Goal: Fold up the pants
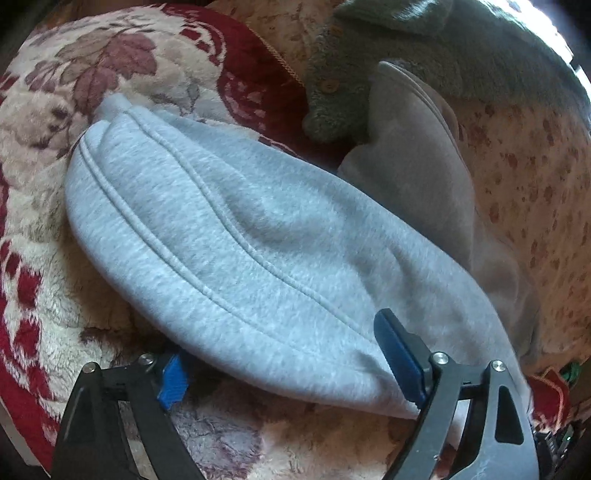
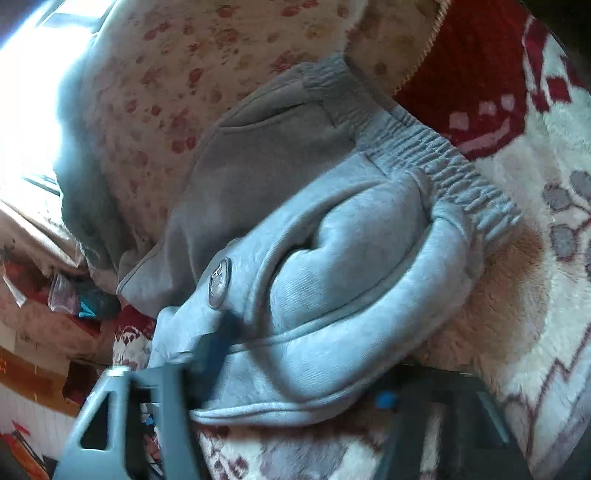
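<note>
Grey pants [image 1: 236, 236], bunched, doubled over

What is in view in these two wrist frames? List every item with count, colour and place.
pants: one, light grey, folded on the blanket, elastic waistband at the far end
blanket: one, cream and dark red floral plush, under the pants
second garment: one, beige-grey, beside the pants
fuzzy garment: one, grey-green, buttoned, beyond them
spotted cover: one, cream with red spots, behind
left gripper: black, blue pads, open, straddling the pants' near edge
right gripper: blurred, jaws either side of the pants' edge
</note>
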Demonstrator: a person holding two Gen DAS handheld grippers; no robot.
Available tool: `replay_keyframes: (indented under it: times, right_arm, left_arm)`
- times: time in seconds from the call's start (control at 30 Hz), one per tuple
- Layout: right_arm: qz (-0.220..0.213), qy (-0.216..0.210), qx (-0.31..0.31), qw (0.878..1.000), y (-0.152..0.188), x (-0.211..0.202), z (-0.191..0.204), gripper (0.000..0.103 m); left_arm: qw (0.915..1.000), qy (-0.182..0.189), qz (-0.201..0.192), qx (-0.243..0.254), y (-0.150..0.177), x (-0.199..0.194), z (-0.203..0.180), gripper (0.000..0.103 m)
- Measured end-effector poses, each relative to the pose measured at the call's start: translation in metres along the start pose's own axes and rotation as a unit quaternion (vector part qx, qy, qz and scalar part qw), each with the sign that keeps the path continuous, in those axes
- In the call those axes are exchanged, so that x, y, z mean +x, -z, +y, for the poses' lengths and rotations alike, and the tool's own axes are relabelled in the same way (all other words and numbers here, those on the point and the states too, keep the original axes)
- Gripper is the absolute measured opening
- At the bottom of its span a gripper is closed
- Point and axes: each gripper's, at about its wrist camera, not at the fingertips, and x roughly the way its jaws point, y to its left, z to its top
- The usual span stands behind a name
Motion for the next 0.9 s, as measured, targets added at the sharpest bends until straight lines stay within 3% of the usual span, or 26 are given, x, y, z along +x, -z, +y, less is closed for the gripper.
replay_keyframes:
  times: [0.03,0.07,0.1,0.13,0.5,0.9]
  right_arm:
    - [-0.002,-0.012,0.008,1.0,0.001,-0.001,-0.003,0.034]
    - [-0.008,-0.016,0.007,1.0,0.002,-0.005,-0.005,0.028]
    - [-0.016,-0.014,0.0,1.0,0.004,-0.01,-0.004,0.021]
    - [-0.021,-0.014,-0.008,1.0,0.006,-0.016,-0.002,0.021]
    - [-0.018,-0.034,-0.083,0.996,0.033,-0.065,0.027,0.018]
    - [0.024,-0.038,-0.107,0.993,0.117,-0.125,0.019,0.013]
  left_arm:
    - [0.9999,-0.006,-0.001,0.011,0.001,-0.001,-0.001,0.045]
    - [0.9996,-0.015,0.003,0.022,0.001,0.0,-0.001,0.028]
    - [0.9996,-0.013,0.005,0.023,0.0,0.0,0.001,0.022]
    - [0.9998,0.004,0.01,0.015,-0.001,0.0,0.007,0.019]
    - [0.9976,0.041,0.011,0.055,0.009,-0.05,0.023,0.011]
    - [0.9957,0.035,0.032,0.08,0.026,-0.079,0.061,0.011]
